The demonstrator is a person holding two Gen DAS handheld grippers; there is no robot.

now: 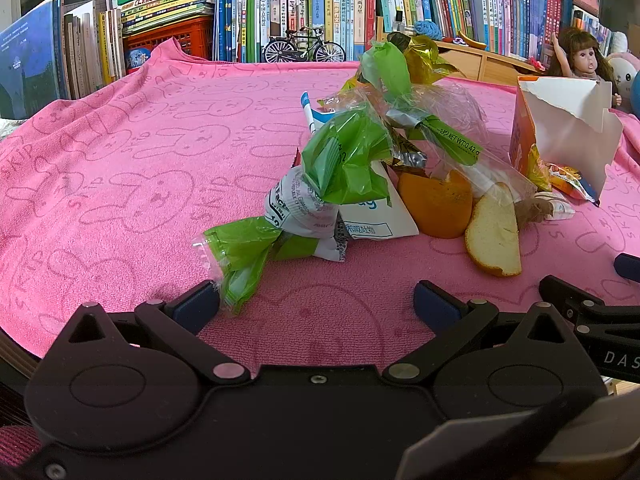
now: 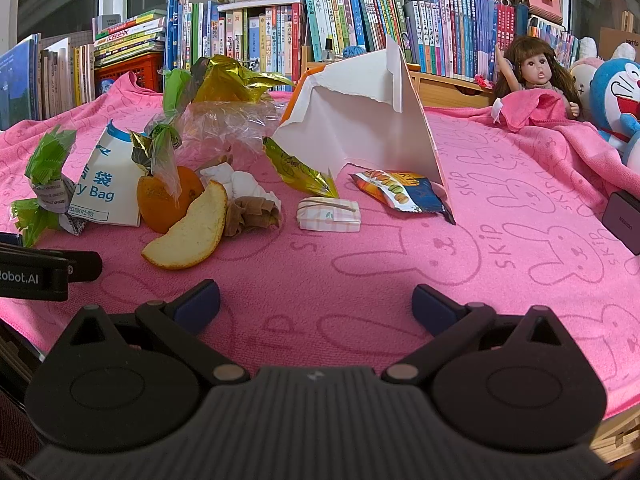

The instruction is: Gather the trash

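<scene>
The left gripper (image 1: 316, 306) has its jaws spread wide and holds nothing; a green candy wrapper (image 1: 240, 258) lies just beside its left finger, probably the first piece to take. The right gripper (image 2: 316, 304) is also spread and empty, low over the pink towel (image 2: 500, 240). The trash is heaped ahead: orange peel (image 2: 188, 232), a folded wrapper (image 2: 328, 214), a snack packet (image 2: 404, 196), torn white cardboard (image 2: 360, 120).
</scene>
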